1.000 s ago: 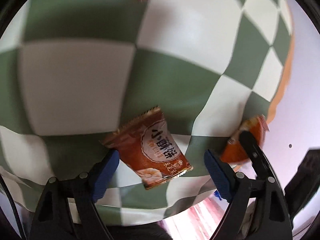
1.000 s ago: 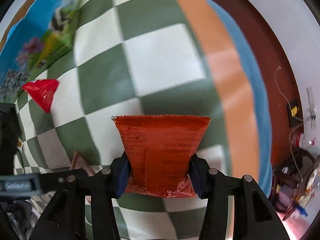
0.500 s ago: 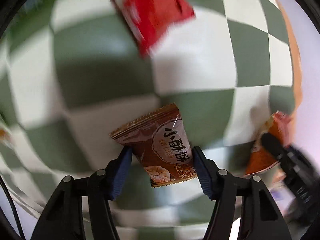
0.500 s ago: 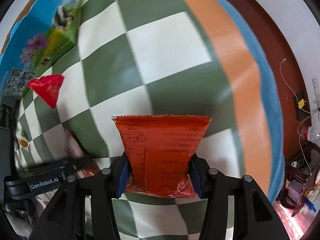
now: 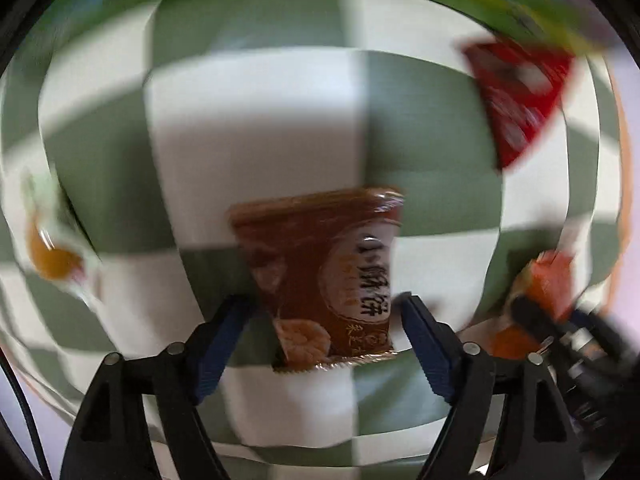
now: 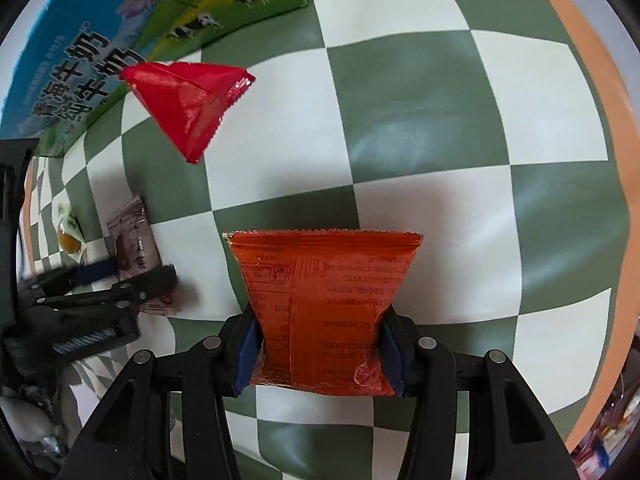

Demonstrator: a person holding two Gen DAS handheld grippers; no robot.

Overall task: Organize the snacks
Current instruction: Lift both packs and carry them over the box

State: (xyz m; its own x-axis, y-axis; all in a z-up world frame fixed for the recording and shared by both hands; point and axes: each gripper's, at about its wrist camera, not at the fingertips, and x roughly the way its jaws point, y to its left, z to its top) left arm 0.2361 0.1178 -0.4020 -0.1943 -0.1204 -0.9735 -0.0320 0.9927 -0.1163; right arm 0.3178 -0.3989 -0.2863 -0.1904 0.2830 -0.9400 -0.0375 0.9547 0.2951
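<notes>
Green-checked table (image 6: pixel 400 80): left claw (image 5: pixel 326 322) has just been opening, letting go the brown packet (image 5: pixel 324 276) between its jaws, while right claw (image 6: pixel 318 350) grips the orange packet (image 6: pixel 320 300).

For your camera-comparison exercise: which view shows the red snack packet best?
The right wrist view: the red packet lies sharp and whole on the checked cloth beside the milk carton. The left wrist view shows it blurred, near the edge.
</notes>
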